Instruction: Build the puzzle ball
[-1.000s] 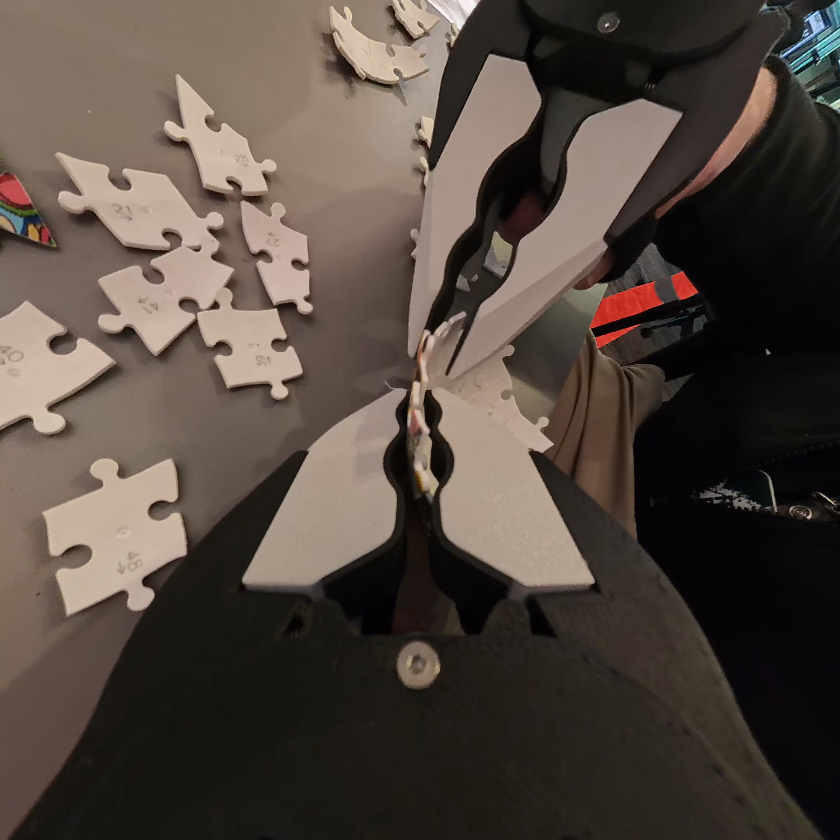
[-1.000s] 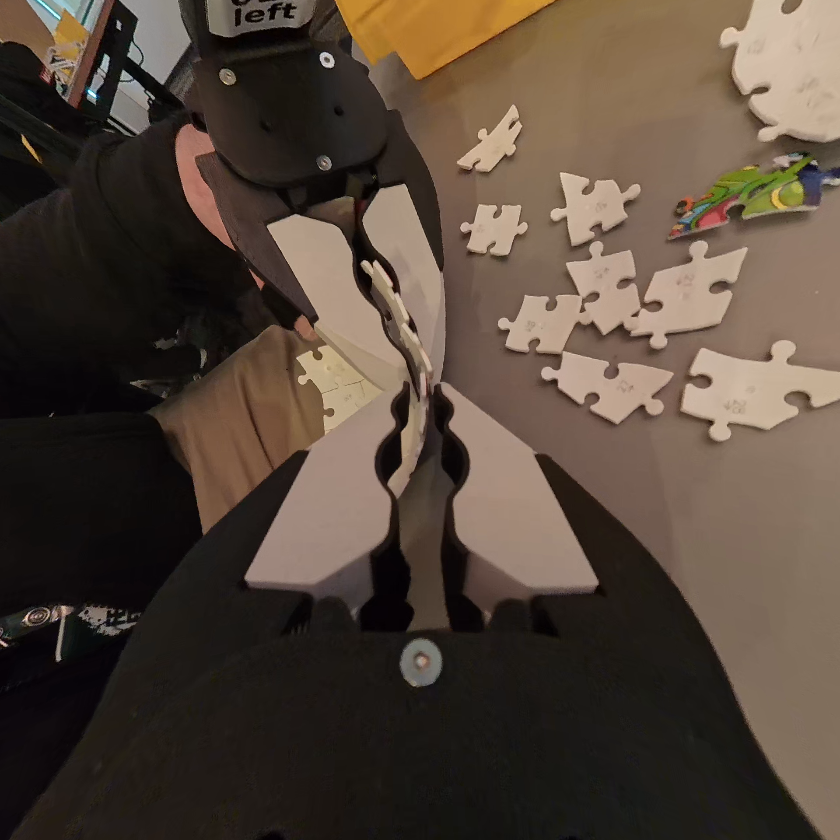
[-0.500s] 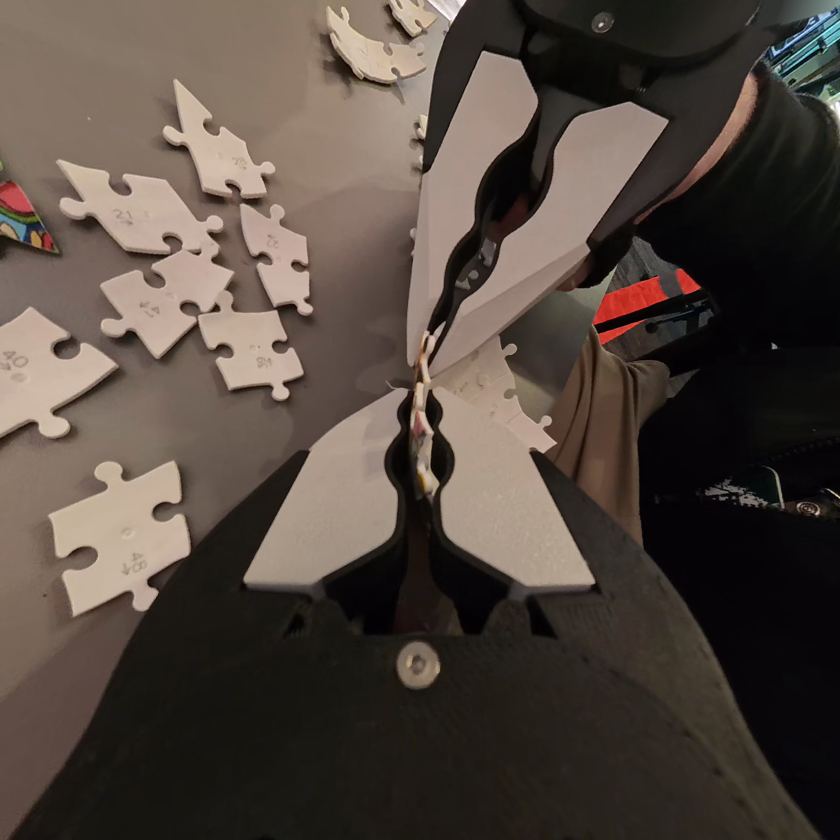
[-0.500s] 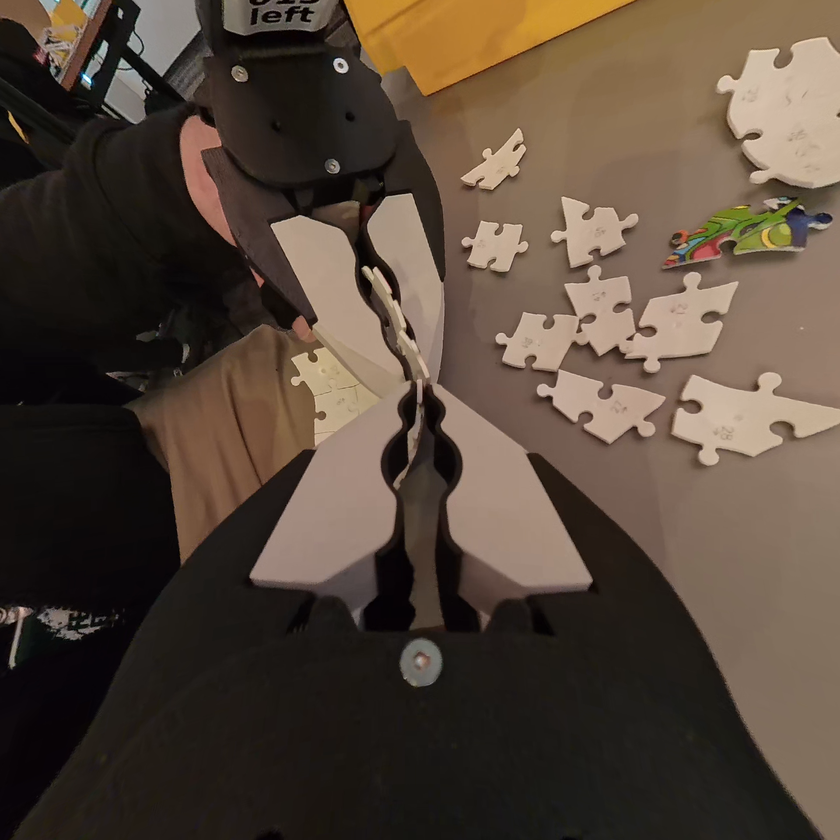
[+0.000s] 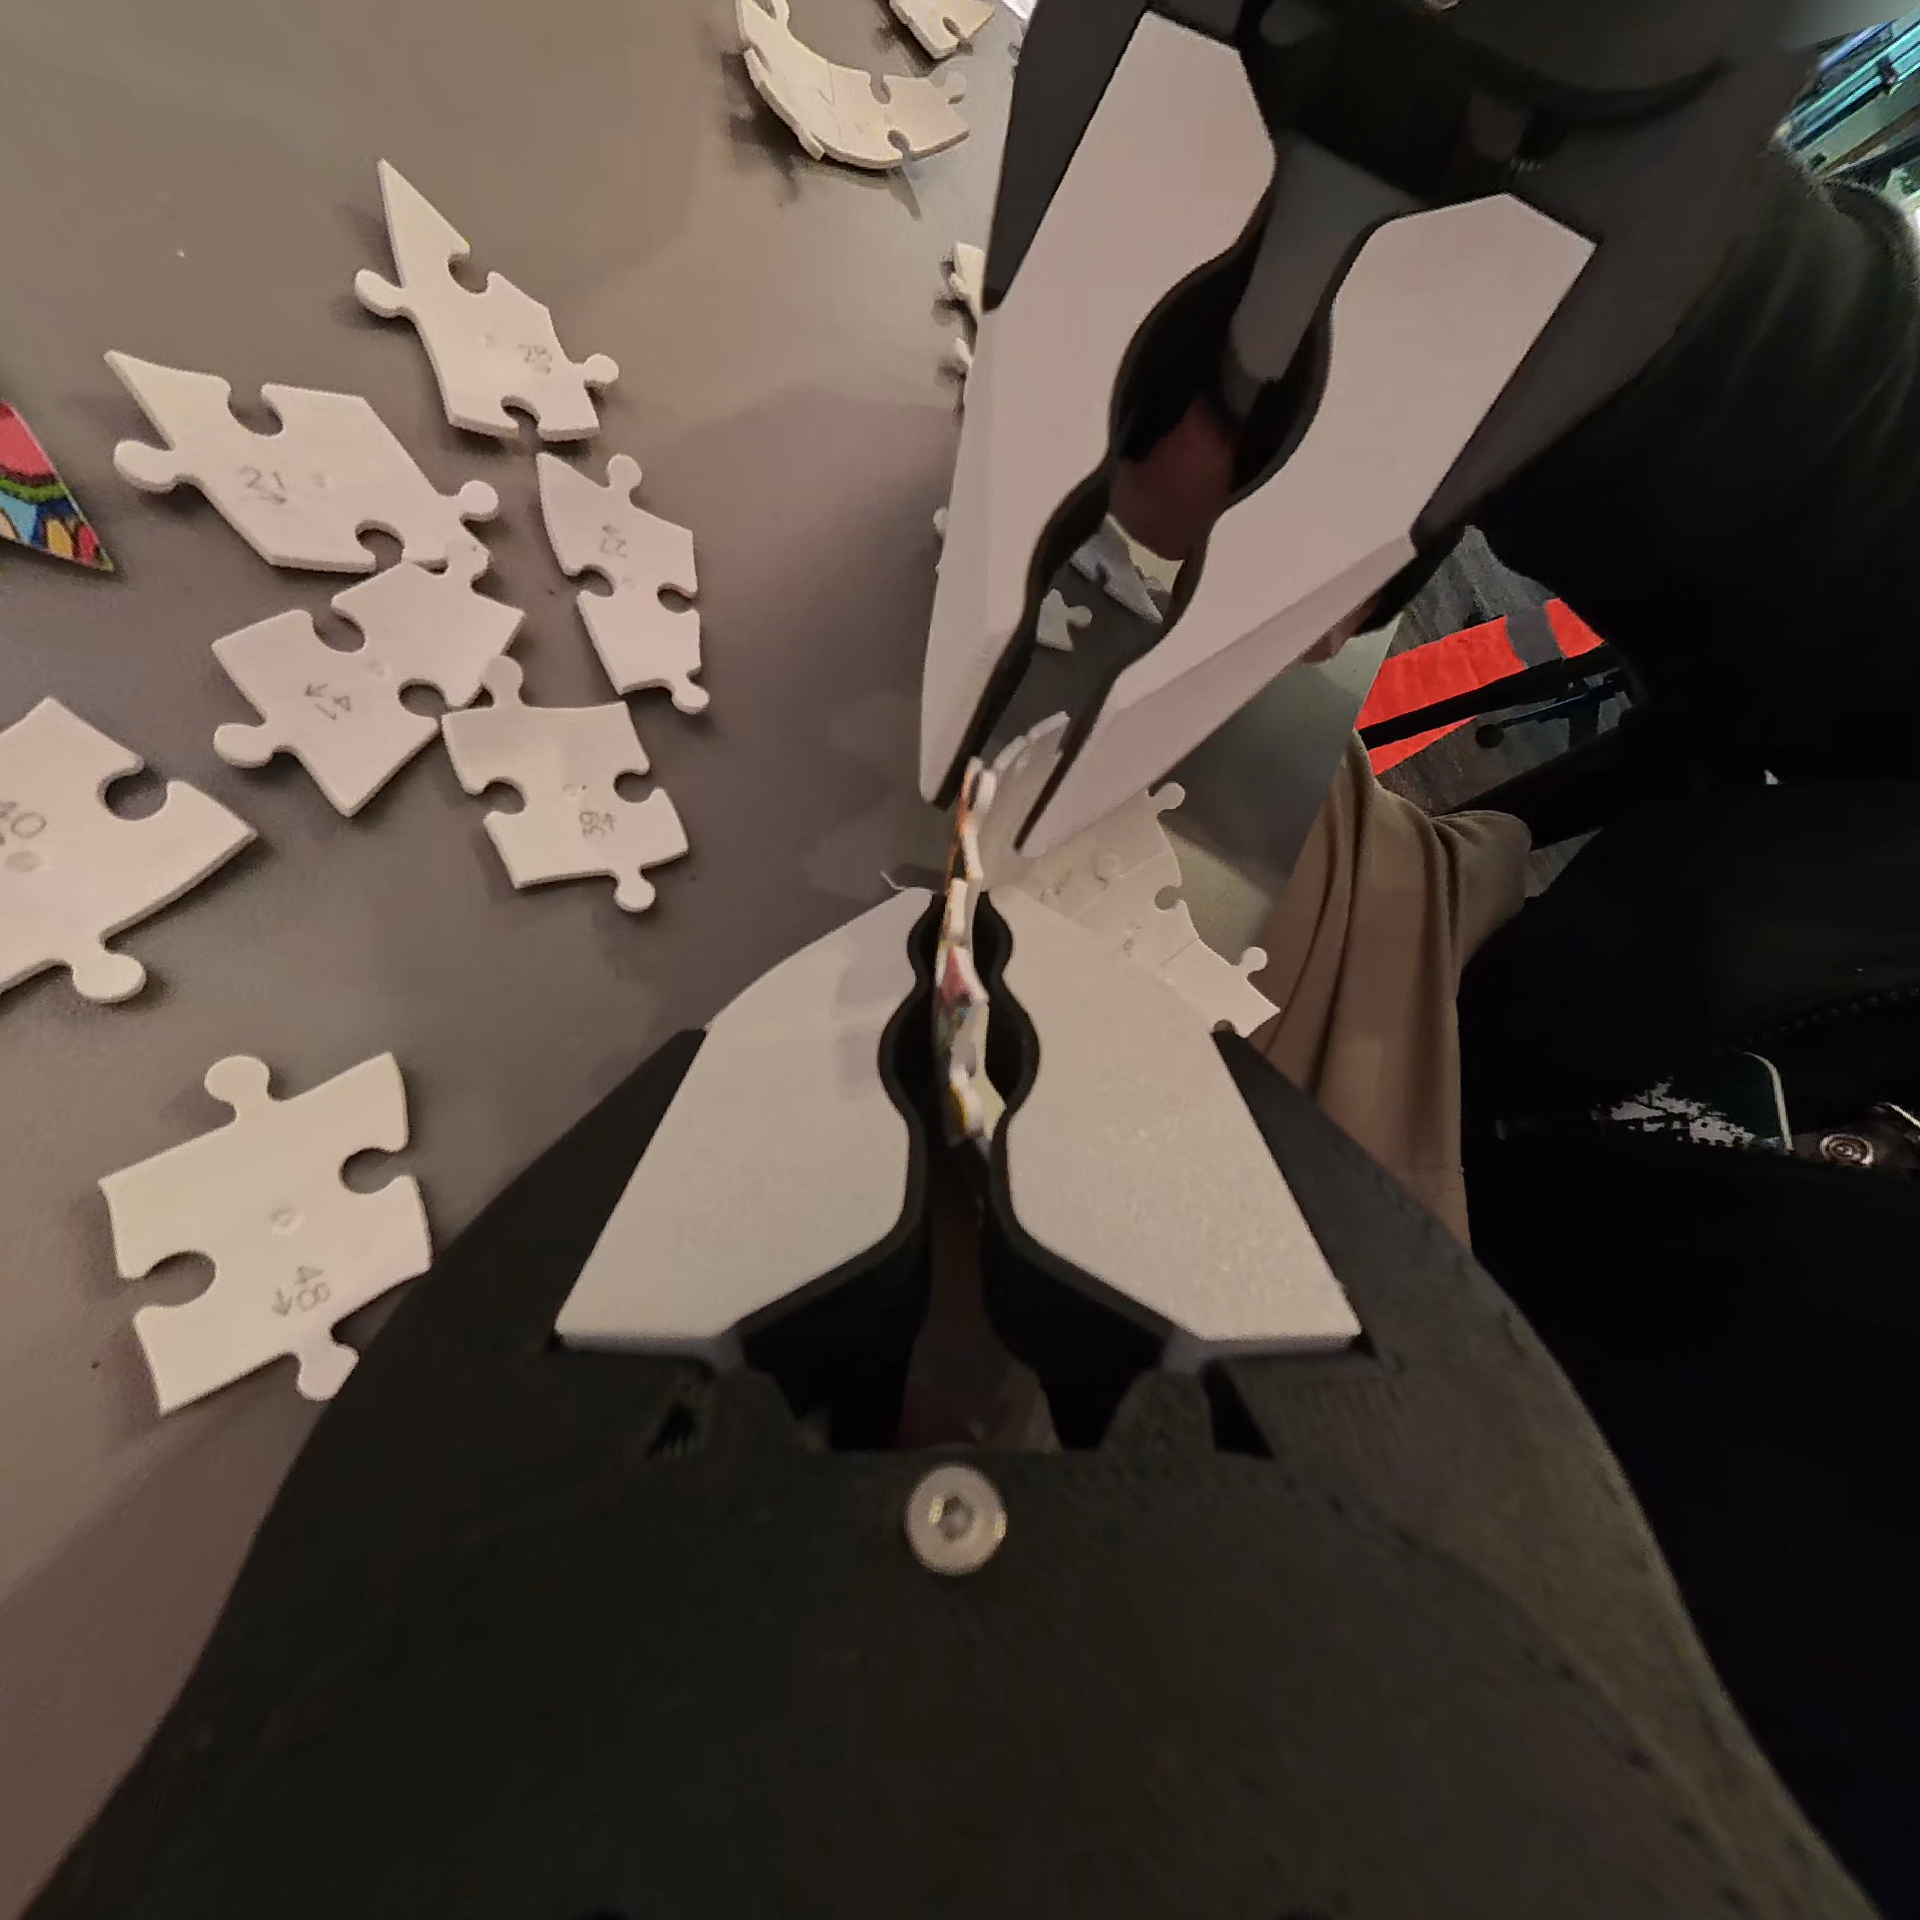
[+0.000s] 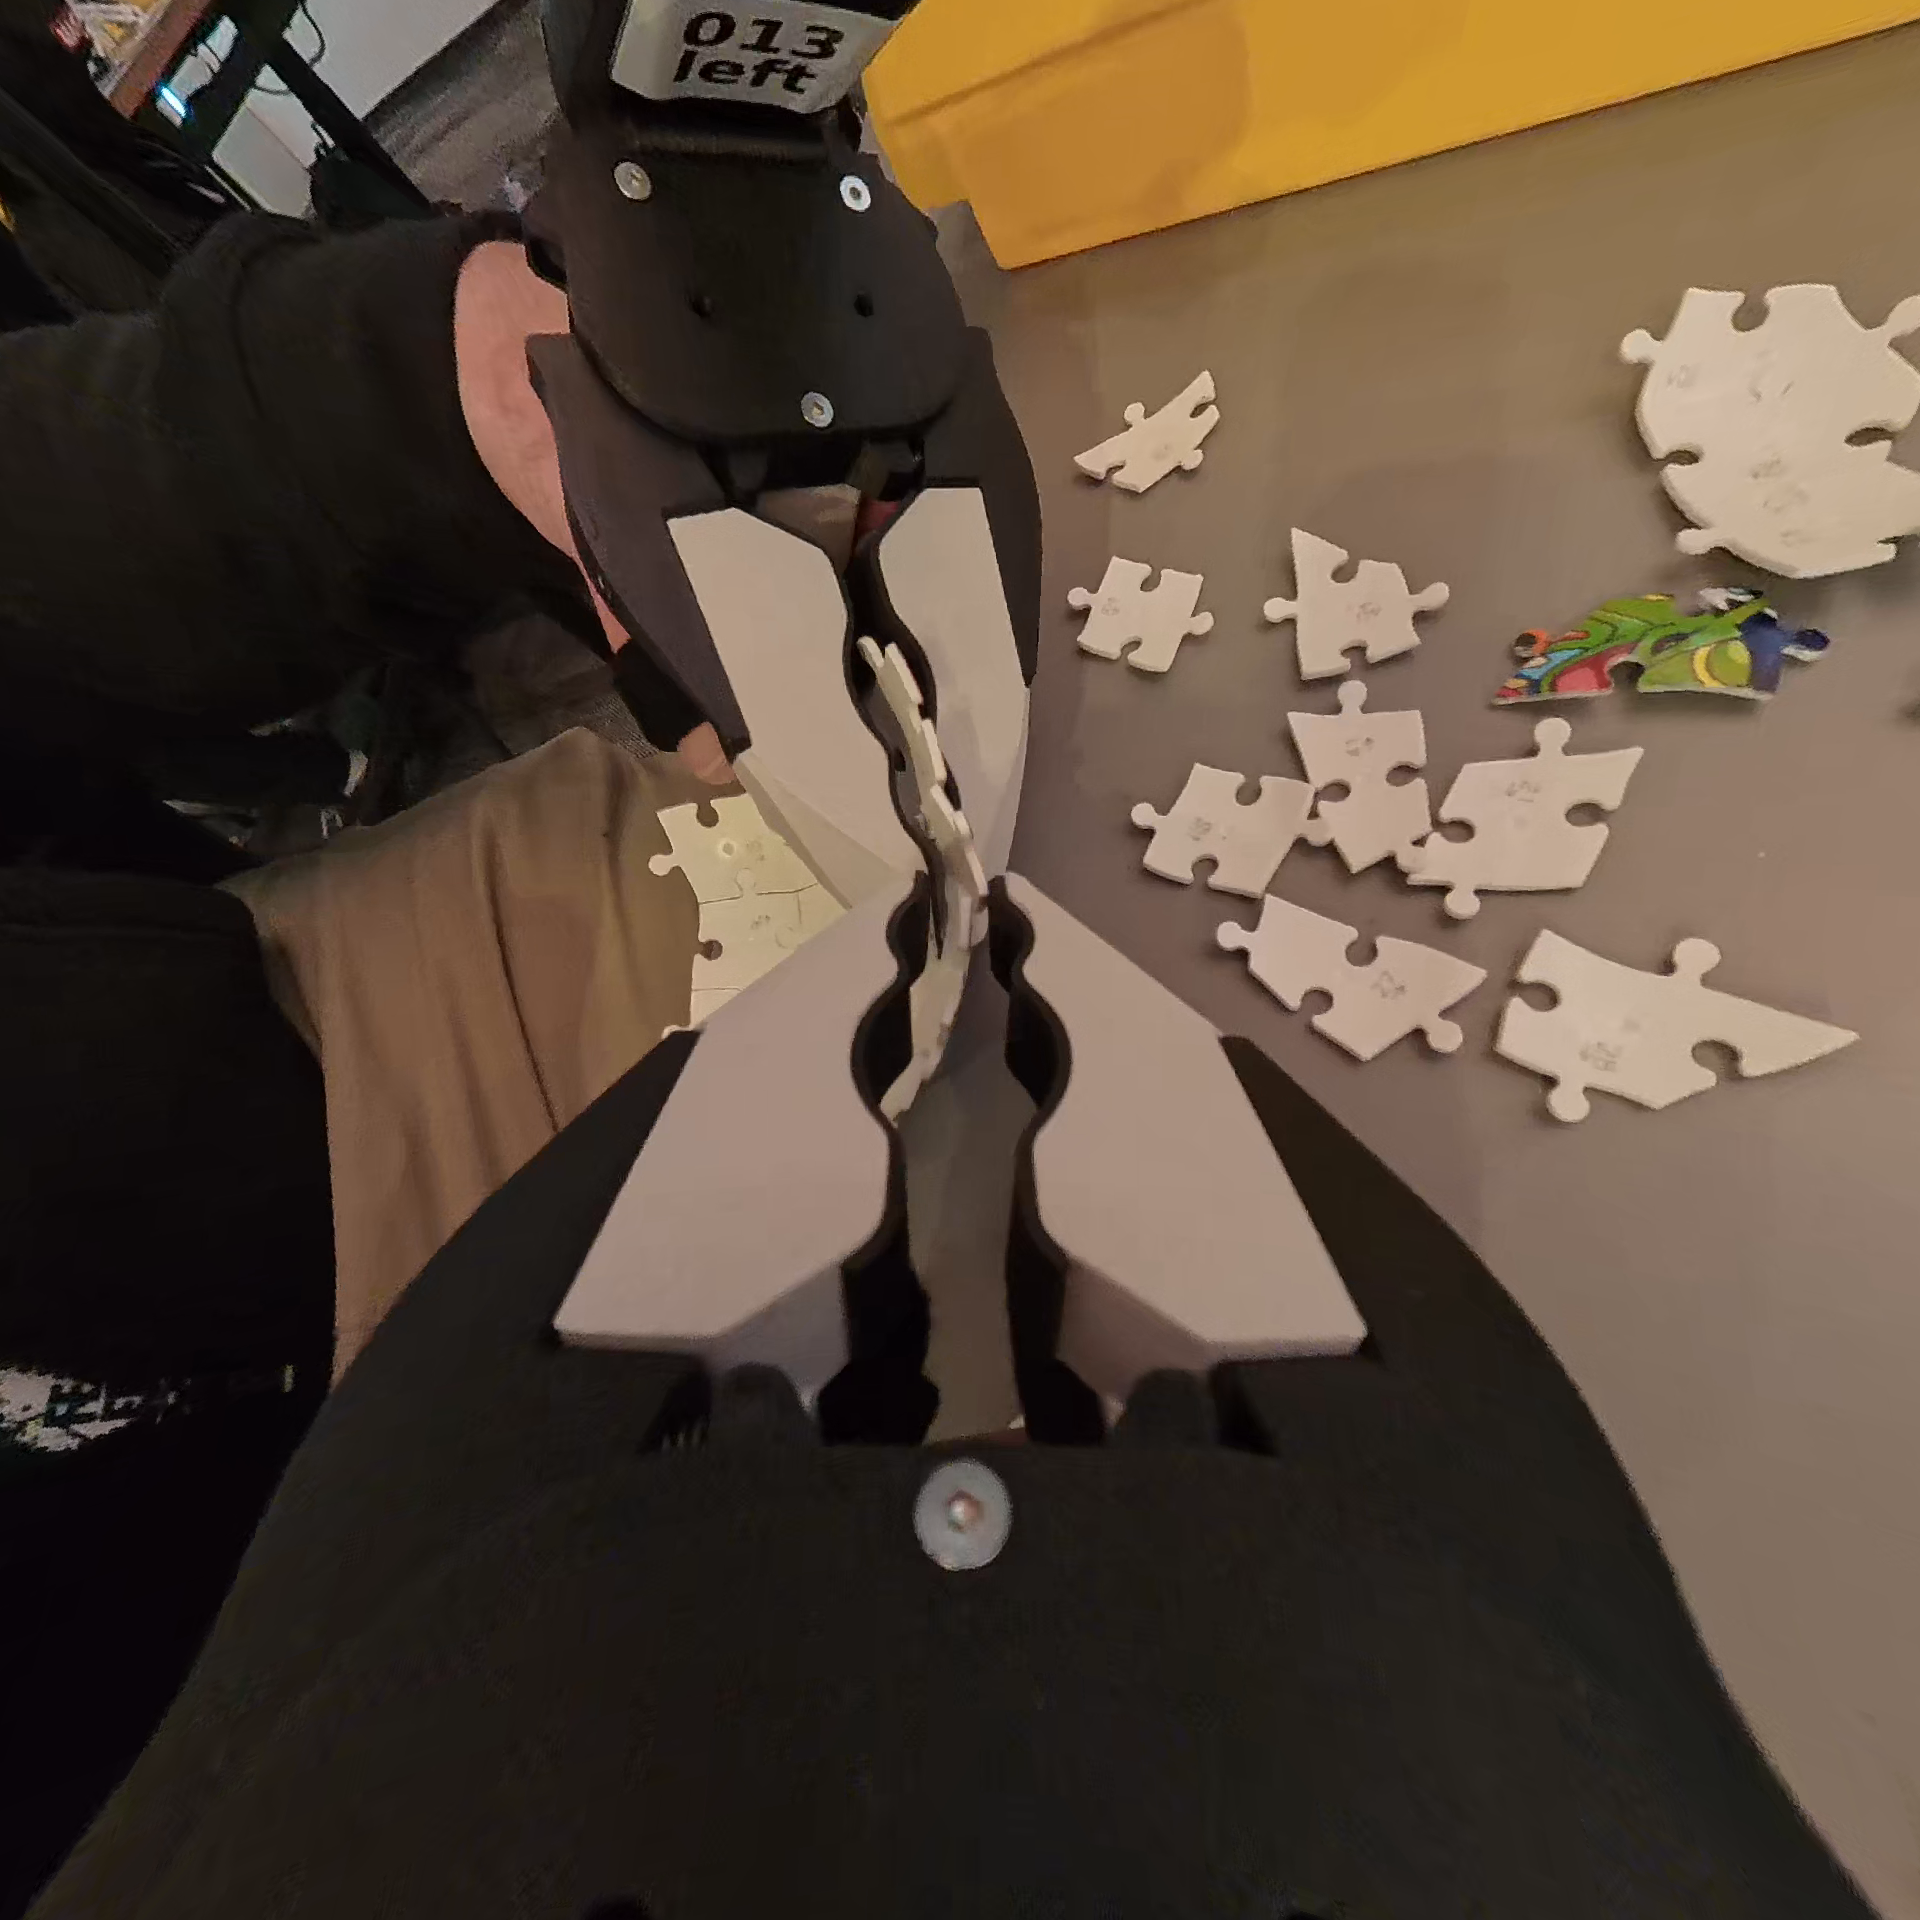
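At frame centre, above the worktop (image 5: 727, 260), I am pinching one curved piece (image 5: 958, 1023) edge-on in my left claw (image 5: 961, 914), my right claw (image 6: 951, 904) clamping another piece (image 6: 930, 997), tips meeting.

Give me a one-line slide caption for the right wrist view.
Right gripper and left gripper each pinch a curved puzzle strip edge-on, meeting tip to tip above loose white pieces on a grey table.

Printed numbers on white puzzle pieces (image 5: 268, 1226); a lettered white label (image 6: 740, 52) atop the left gripper (image 6: 961, 883)
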The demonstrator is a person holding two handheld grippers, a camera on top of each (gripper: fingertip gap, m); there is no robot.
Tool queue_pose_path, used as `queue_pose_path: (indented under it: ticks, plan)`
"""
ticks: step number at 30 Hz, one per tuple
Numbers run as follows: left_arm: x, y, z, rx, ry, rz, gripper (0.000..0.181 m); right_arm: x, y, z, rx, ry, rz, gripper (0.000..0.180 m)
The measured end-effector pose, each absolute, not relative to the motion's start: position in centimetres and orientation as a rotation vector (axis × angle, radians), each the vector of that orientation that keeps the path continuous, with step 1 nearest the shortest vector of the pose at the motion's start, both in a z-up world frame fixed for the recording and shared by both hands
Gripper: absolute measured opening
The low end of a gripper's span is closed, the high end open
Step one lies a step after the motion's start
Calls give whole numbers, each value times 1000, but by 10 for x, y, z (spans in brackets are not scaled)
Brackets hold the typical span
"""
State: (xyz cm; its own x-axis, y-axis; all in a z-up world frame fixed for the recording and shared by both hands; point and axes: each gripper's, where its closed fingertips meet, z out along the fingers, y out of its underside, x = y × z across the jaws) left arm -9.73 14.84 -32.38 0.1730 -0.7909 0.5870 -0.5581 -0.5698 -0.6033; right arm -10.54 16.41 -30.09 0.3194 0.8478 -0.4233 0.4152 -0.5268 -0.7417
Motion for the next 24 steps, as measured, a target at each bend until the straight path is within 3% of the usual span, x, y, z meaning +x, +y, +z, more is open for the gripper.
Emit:
queue_pose_path:
  ticks: [4,24]
  plan:
    - [-98,147,-325,-2204,1307,-1344,5,-107,163,-303,-2070,-1135,1102,0]
    - [-107,148,-325,-2231,1313,-1329,16,-106,163,-306,-2145,-1025,1179,0]
